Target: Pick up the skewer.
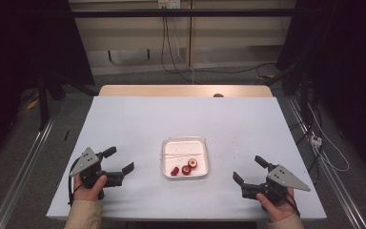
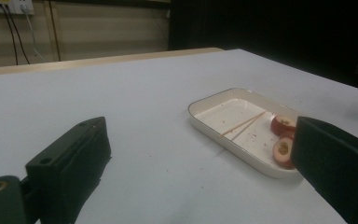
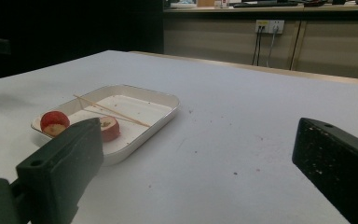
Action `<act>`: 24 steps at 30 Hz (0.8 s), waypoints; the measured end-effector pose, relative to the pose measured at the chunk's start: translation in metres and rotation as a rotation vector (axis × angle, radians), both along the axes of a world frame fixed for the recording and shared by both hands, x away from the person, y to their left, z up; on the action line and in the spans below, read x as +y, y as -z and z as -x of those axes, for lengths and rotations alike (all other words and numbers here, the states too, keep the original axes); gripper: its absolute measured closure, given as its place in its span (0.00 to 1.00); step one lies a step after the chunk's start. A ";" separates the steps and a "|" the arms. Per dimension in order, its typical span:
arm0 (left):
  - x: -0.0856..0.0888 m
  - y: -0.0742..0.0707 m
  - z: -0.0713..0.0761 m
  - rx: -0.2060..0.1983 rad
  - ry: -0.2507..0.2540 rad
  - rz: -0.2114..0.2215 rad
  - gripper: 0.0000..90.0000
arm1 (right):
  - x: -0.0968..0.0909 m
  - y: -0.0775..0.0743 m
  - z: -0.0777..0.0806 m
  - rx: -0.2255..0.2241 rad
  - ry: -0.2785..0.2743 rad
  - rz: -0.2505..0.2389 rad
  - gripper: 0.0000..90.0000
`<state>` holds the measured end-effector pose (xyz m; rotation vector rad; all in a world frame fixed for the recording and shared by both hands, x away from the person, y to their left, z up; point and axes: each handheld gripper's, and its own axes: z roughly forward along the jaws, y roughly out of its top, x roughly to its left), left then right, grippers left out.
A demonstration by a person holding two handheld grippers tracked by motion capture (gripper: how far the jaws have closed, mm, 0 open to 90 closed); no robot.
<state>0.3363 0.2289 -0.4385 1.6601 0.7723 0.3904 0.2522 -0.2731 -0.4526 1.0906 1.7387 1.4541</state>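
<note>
A white rectangular tray (image 1: 185, 141) lies at the middle of the table, holding red fruit pieces (image 1: 186, 168) along its near side and two thin wooden sticks (image 1: 183, 153). My left gripper (image 1: 119, 160) rests on the table to the tray's left, jaws open and empty. To the tray's right my right gripper (image 1: 249, 169) also stands open with nothing between its jaws. The left gripper view has the tray (image 2: 214, 133), sticks (image 2: 241, 125) and fruit pieces (image 2: 282, 125) ahead on the right. In the right gripper view the tray (image 3: 168, 103) and fruit (image 3: 54, 122) sit at left.
The table (image 1: 138, 119) has a pale blue-grey top with a wooden strip (image 1: 181, 90) along its far edge. Small crumbs dot the surface right of the tray. Cables and wall sockets (image 1: 168, 5) lie beyond the table; metal rails run along both sides on the floor.
</note>
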 end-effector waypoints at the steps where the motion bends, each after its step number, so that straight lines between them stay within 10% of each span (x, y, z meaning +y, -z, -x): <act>1: 0.000 0.000 0.000 -0.003 -0.001 0.002 0.05 | 0.000 0.000 0.000 -0.002 0.000 -0.004 0.02; 24: -0.021 -0.010 -0.006 -0.034 0.021 0.019 0.05 | 0.002 -0.002 0.001 -0.003 0.003 -0.024 0.02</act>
